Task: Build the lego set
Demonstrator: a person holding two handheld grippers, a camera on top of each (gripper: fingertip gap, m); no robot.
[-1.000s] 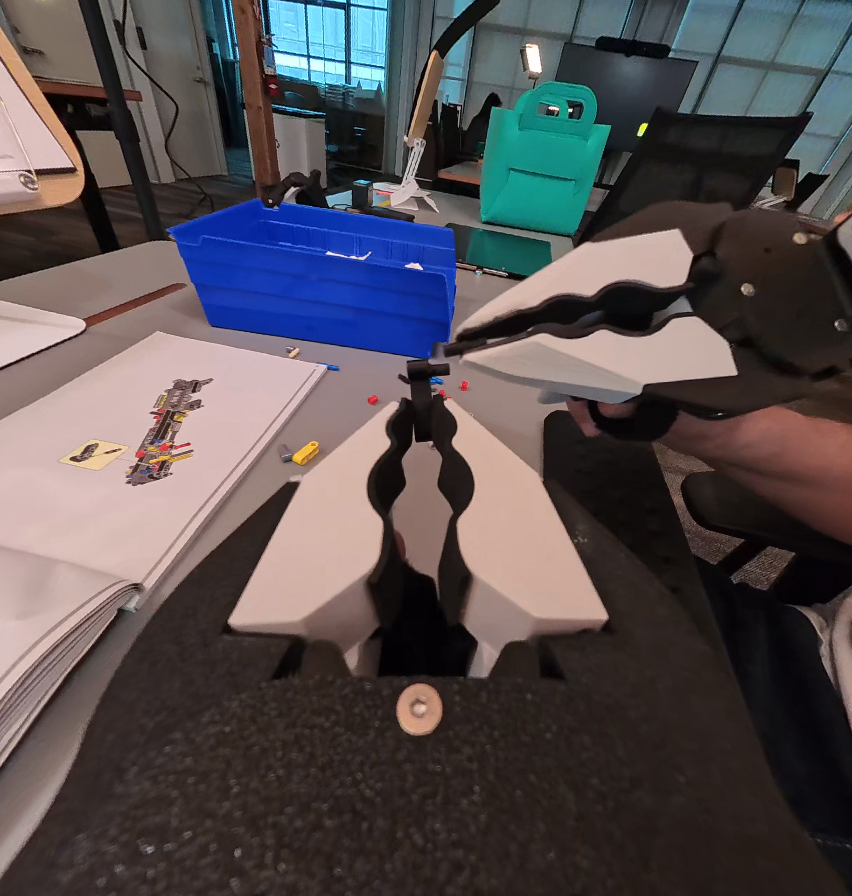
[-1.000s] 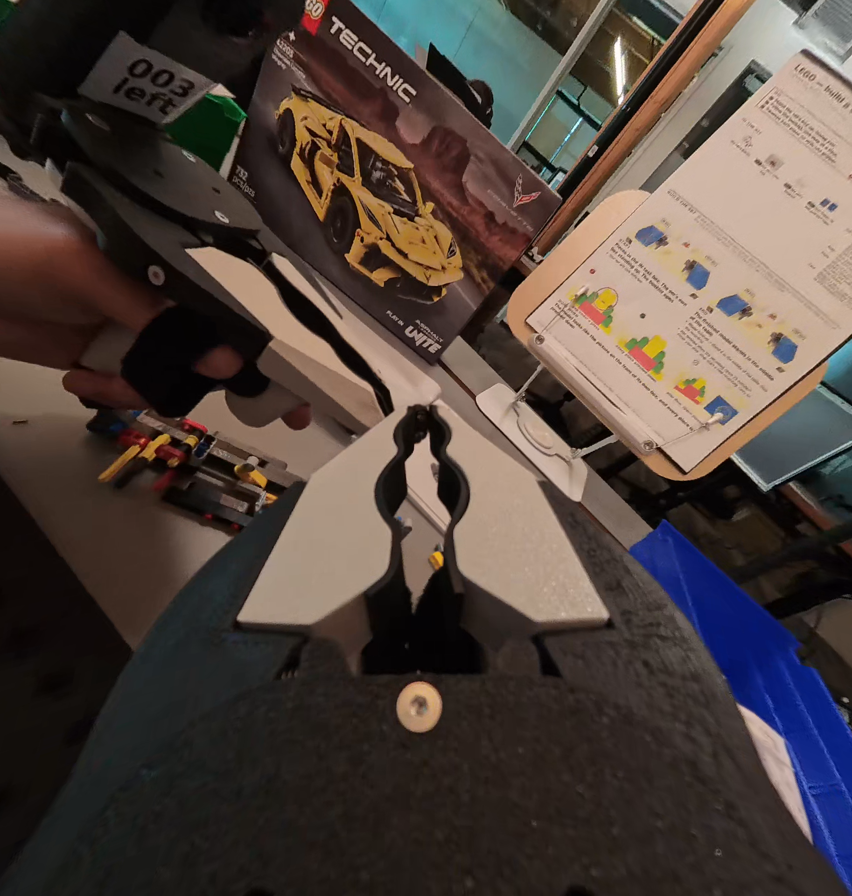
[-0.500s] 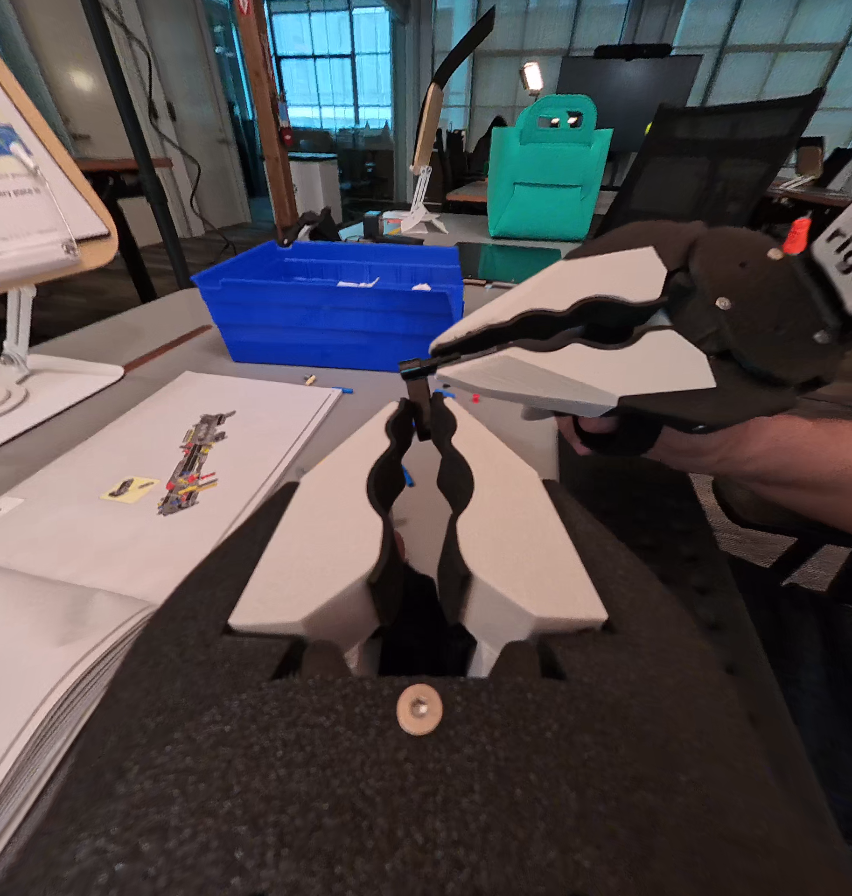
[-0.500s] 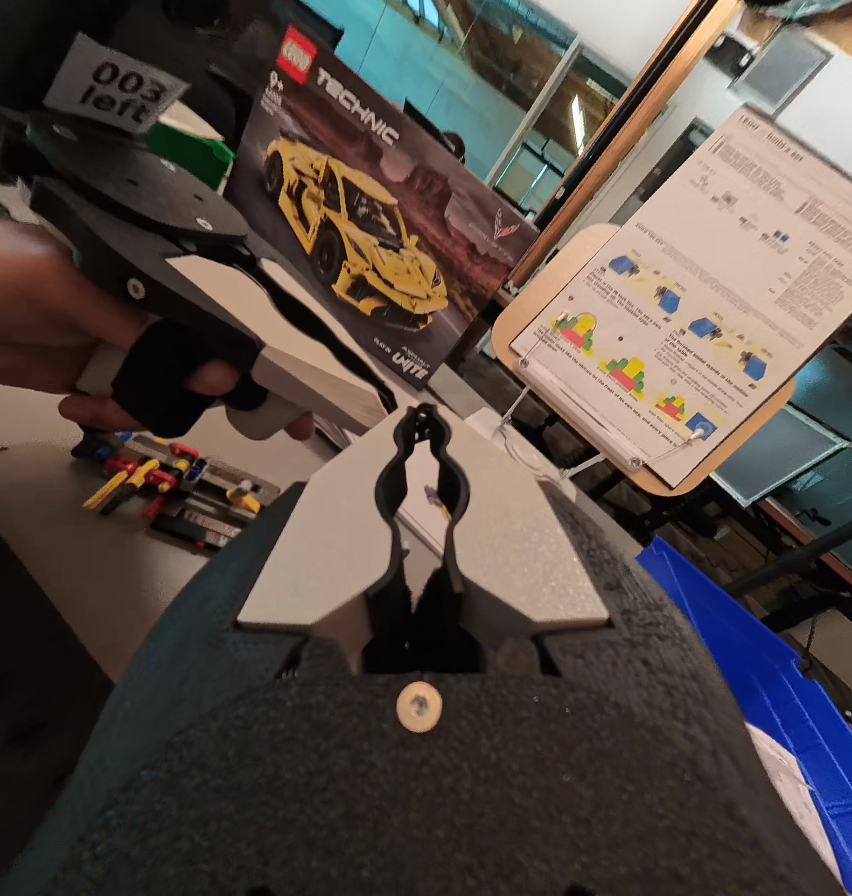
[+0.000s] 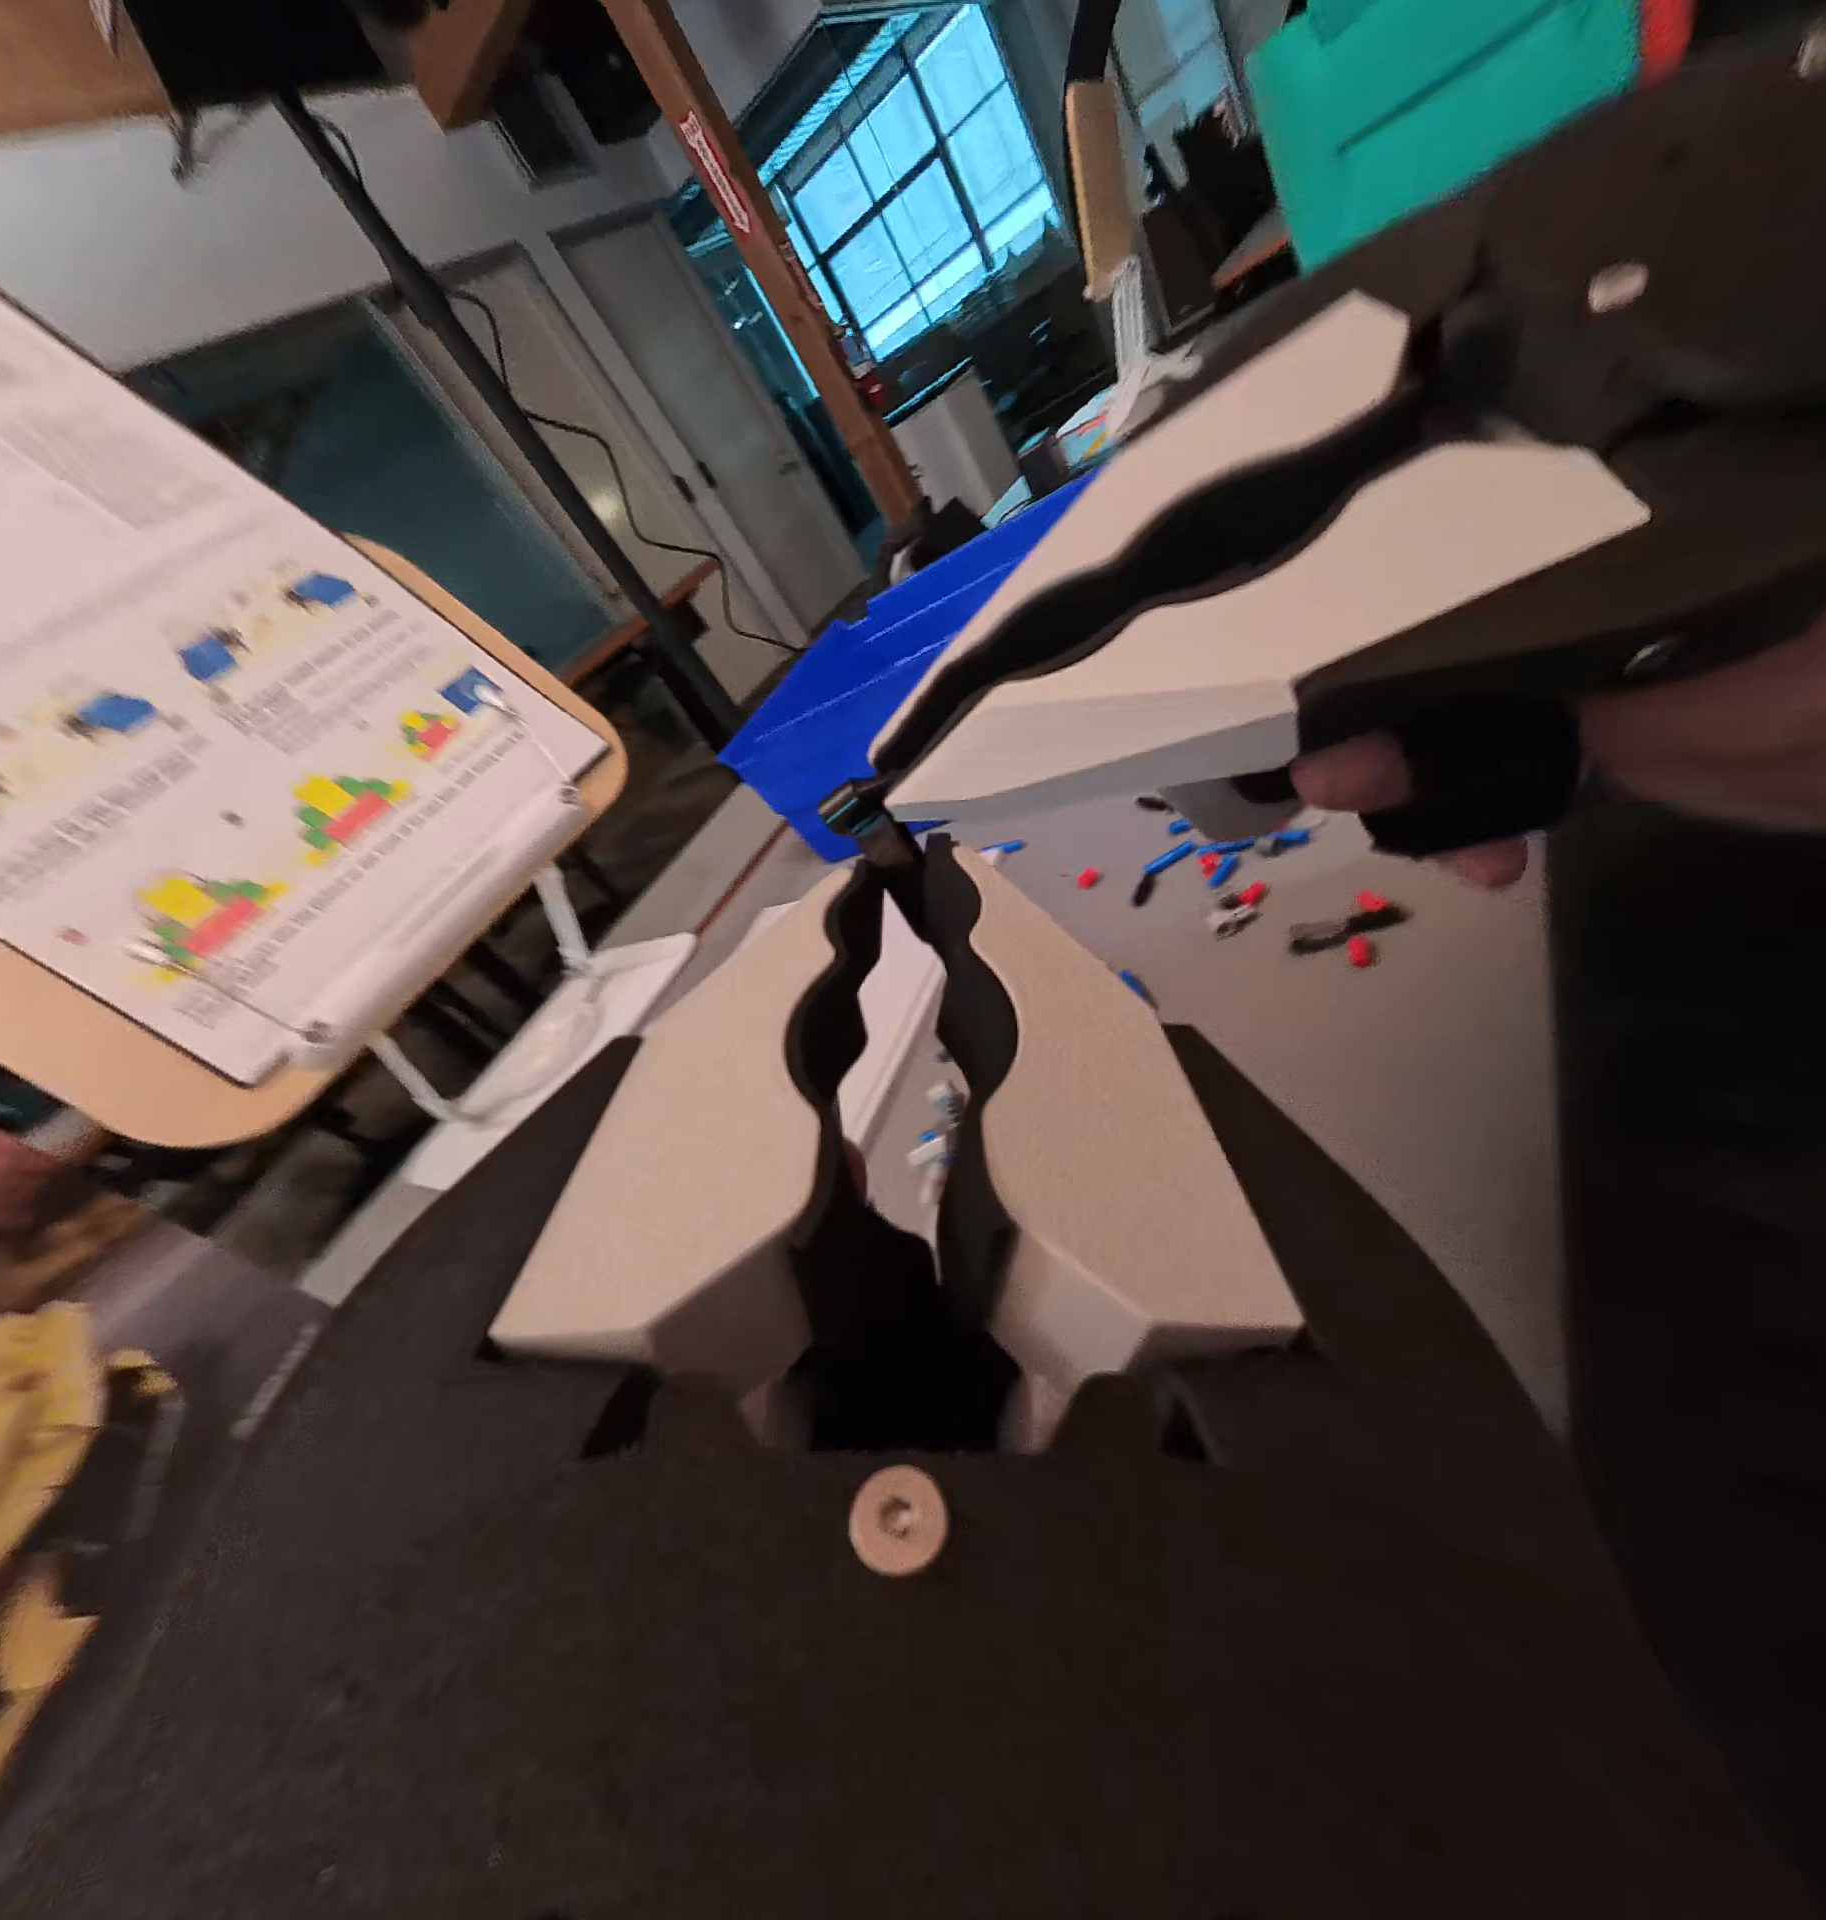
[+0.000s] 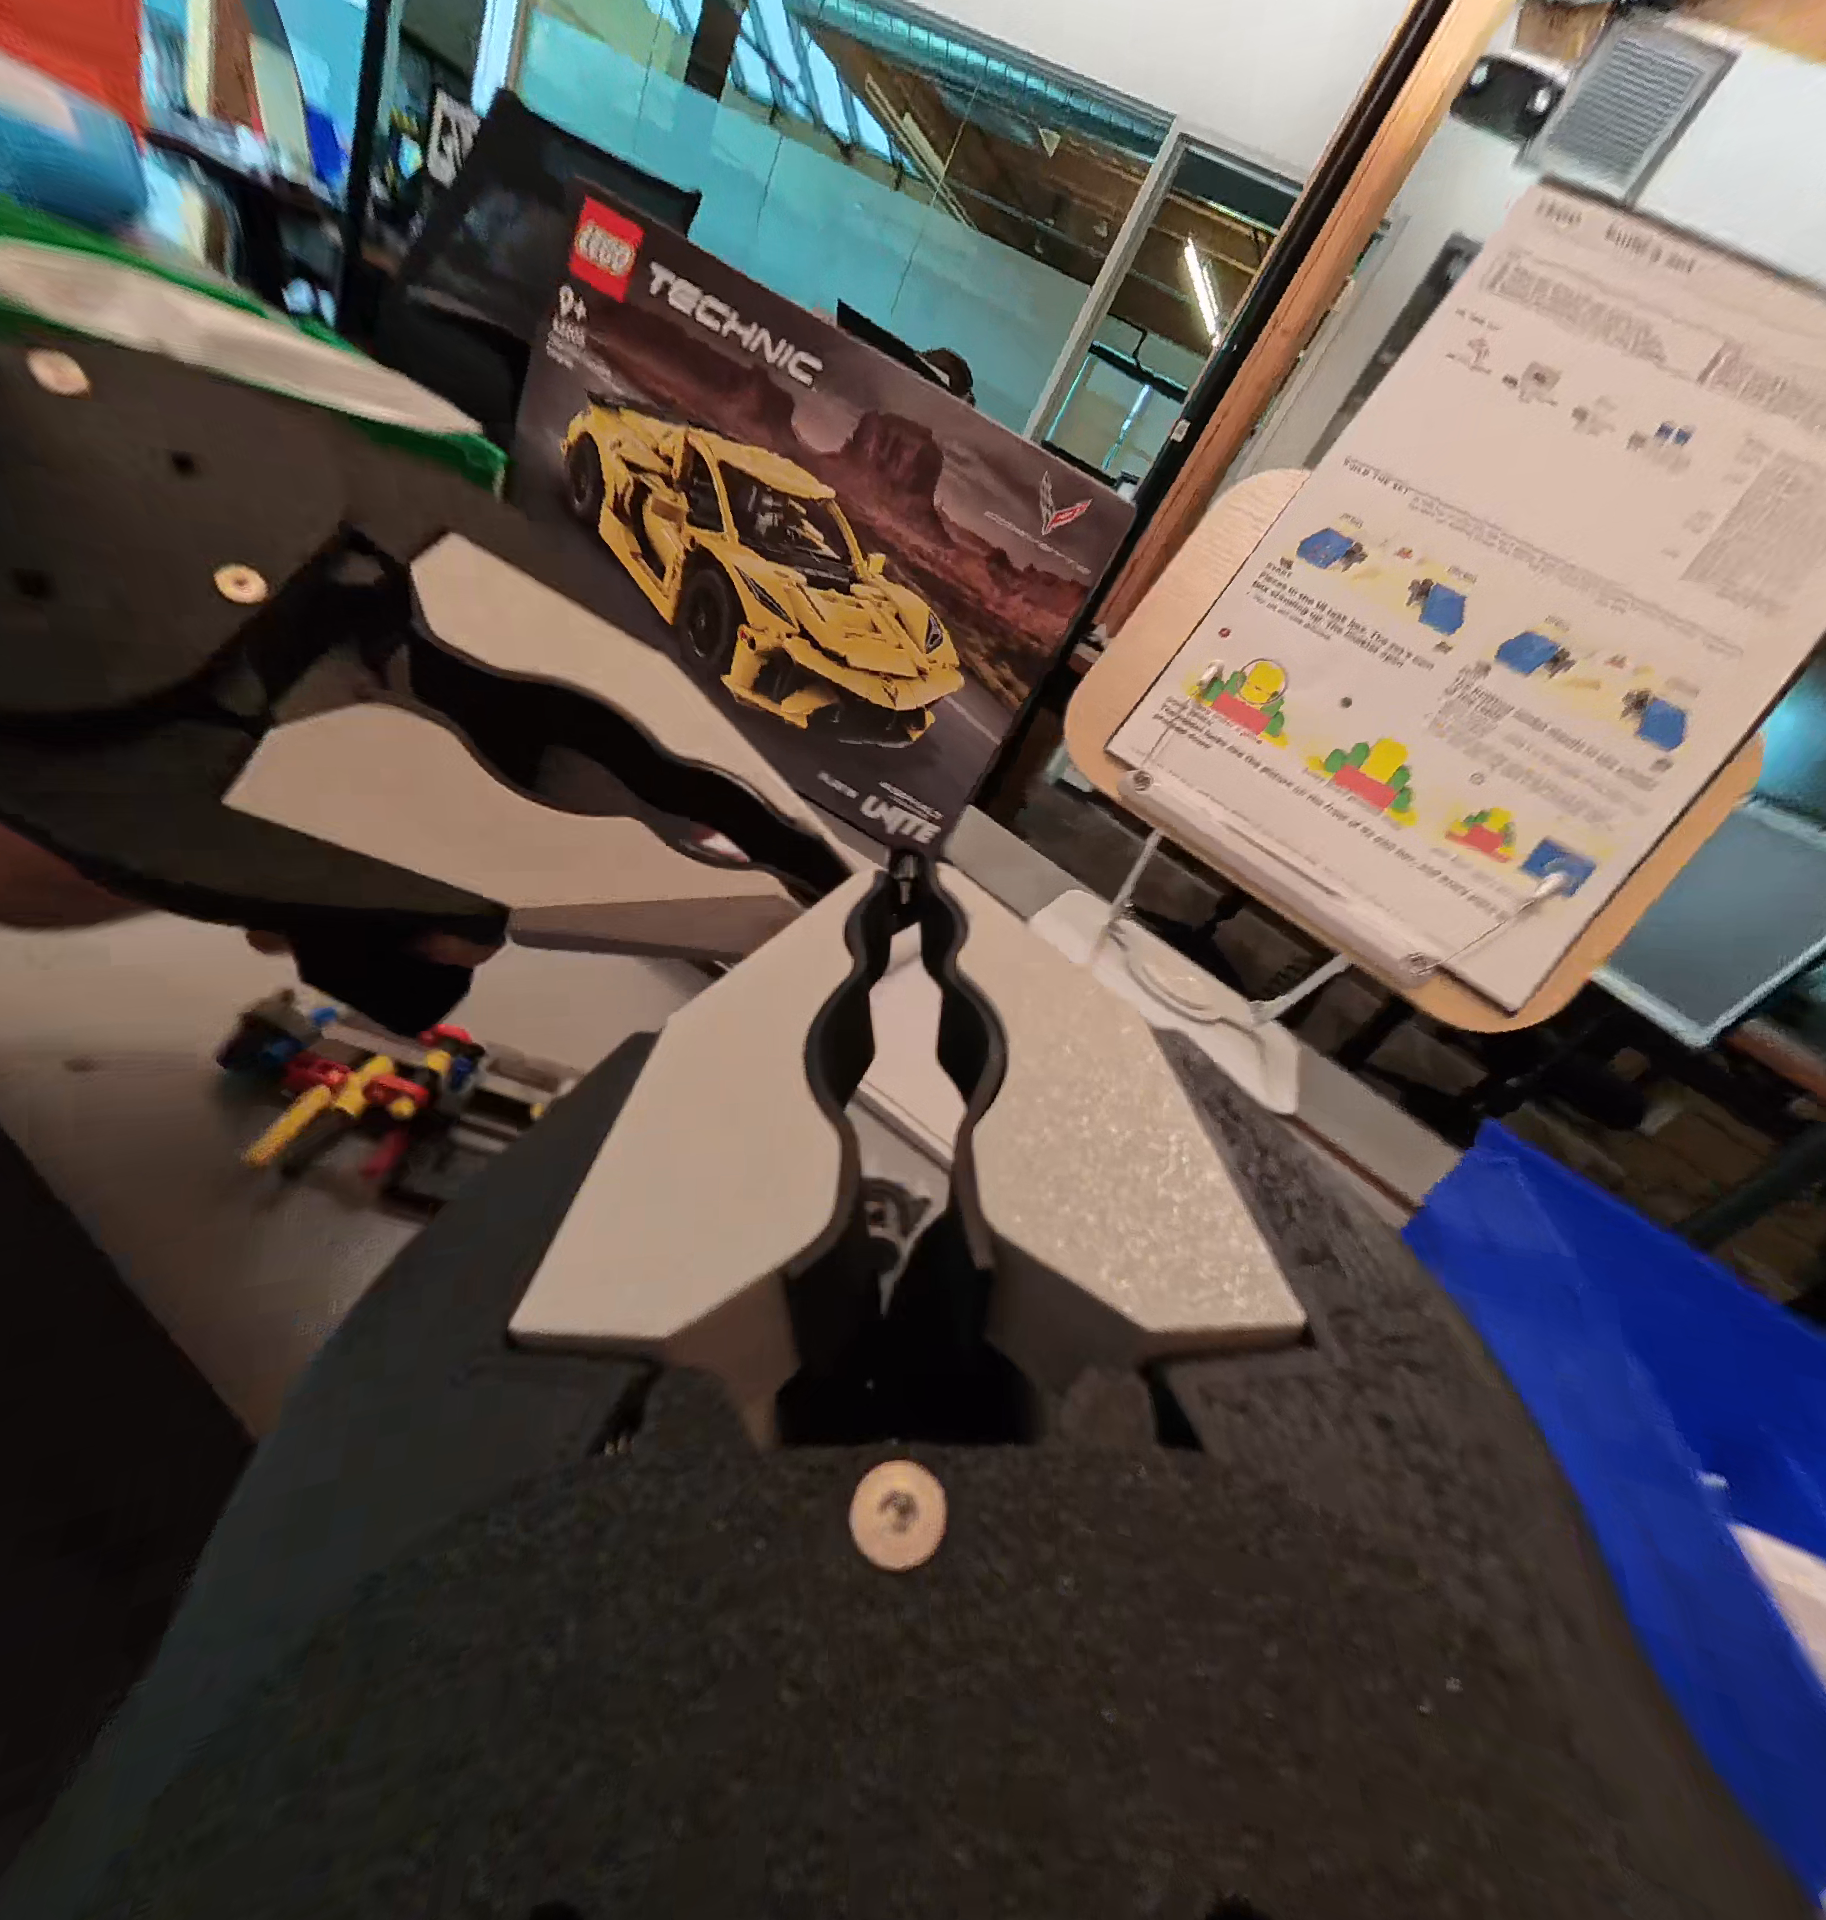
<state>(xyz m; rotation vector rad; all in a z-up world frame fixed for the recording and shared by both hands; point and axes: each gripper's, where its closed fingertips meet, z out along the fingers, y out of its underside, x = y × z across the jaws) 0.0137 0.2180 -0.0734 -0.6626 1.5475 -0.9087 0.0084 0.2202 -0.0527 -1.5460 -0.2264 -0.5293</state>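
Right tool [image 6: 901, 883] pinches a small black piece [image 6: 901, 865] at 12 o'clock. Left tool [image 6: 826, 868] meets it from 9. The build [image 6: 369, 1086] lies on the worktop [image 6: 161, 1226] at 8.

Readable print stands mainly on the dark box [image 6: 815, 540] with the yellow car picture, propped at the back of the table: a red square logo [image 6: 605, 249] in its upper left corner, a white brand word beside it, small white figures under the logo, and white lettering in the lower right corner. The white sheet [image 6: 1574, 582] clipped to the wooden board on a stand carries a heading, blocks of small print and captions by coloured brick drawings, all too blurred to read. A red-and-white sticker [image 5: 717, 171] on the wooden post is blurred as well.
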